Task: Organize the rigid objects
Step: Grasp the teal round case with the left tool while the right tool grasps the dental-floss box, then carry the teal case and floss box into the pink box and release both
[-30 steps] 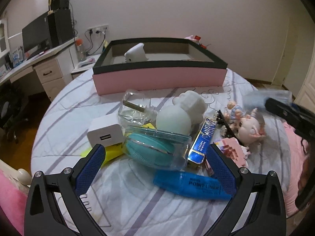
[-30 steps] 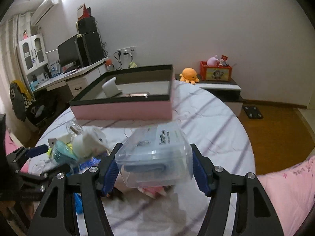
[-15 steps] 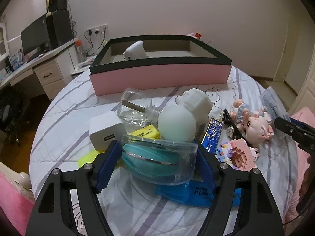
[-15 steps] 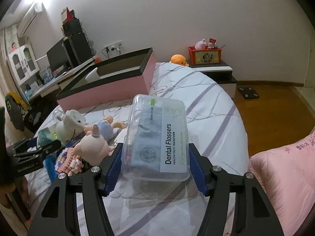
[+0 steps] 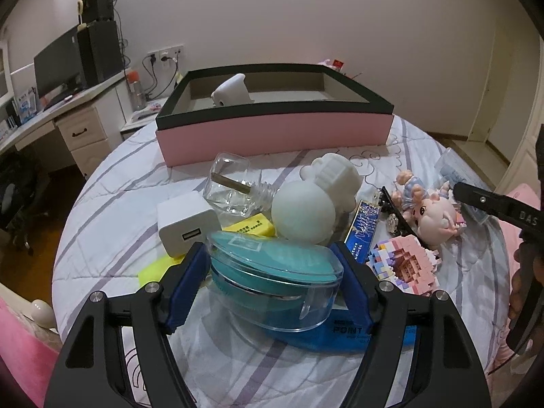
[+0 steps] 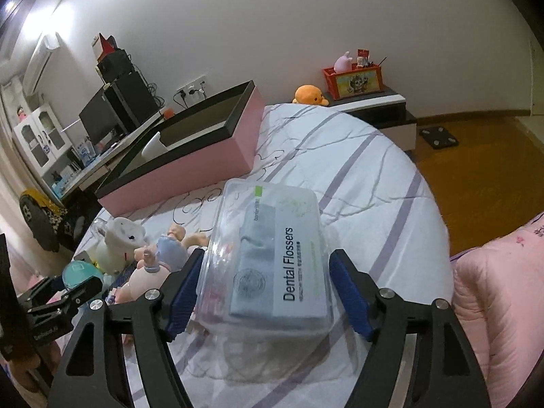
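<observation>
Blue pads of the left hand-held gripper (image 5: 272, 285) clamp a clear oval case with teal insert (image 5: 273, 280) over the striped bed (image 5: 112, 204); the pink open box (image 5: 272, 132) lies straight ahead, far side. The right hand-held gripper (image 6: 268, 292), jaws just opening, brackets a clear rectangular floss box (image 6: 272, 258).

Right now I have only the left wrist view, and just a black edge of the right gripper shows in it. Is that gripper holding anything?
Observer: No. The right gripper is open, and its jaws have just been opening. A clear box lies flat on the bedspread between them, with a gap at one pad.
Operator: What is in that box? I see only a clear corner.
Observer: Its label reads Dental Flossers.
Operator: Anything past the bed on that side?
Observer: An orange plush sits on a low cabinet by the wall.
</observation>
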Demonstrator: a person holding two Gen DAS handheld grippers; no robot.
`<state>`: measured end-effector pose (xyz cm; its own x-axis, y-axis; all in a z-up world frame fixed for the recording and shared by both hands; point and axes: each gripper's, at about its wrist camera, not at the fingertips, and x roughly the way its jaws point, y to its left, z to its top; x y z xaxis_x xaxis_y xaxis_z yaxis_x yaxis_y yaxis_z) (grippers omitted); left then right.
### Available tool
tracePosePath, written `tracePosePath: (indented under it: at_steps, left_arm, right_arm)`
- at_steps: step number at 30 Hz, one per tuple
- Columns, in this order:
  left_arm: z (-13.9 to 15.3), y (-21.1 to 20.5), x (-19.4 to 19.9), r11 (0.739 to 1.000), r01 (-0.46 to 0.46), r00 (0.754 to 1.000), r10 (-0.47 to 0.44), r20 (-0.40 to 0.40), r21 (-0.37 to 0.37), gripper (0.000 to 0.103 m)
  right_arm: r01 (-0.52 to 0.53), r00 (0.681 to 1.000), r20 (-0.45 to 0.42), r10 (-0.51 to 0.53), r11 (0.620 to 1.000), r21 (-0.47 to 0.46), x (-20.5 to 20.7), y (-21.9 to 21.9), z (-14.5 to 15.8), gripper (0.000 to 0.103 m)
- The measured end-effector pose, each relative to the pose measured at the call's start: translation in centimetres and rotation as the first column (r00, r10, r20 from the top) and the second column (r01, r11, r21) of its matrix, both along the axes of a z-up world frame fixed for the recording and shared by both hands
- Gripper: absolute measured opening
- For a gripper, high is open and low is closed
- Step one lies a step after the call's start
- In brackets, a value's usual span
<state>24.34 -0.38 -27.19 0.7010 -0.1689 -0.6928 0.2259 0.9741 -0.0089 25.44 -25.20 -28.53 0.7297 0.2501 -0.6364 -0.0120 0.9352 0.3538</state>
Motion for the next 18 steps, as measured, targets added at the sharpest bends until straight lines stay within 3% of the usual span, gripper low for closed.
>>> tracePosePath:
  at_steps: [1, 9, 18]
  left_arm:
    - [0.0, 0.1, 0.0, 1.000, 0.001, 1.000, -0.001, 0.000, -0.002, 0.075]
    - [1.2, 0.9, -0.5, 1.000, -0.015, 0.999, 0.015, 0.030, -0.021, 0.075]
    - [0.2, 1.1, -1.1, 1.000, -0.001, 1.000, 0.001, -0.018, 0.005, 0.074]
  right_arm:
    - [0.000, 1.000, 0.007, 0.000, 1.000, -0.002, 0.0, 0.0, 0.1, 0.064]
    - [0.008, 0.997, 0.078, 0.003, 0.990, -0.140, -1.0, 2.4, 2.9, 0.064]
    - [-0.077, 0.990, 0.106, 0.093, 0.985, -0.152, -1.8, 5.9, 4.9, 0.064]
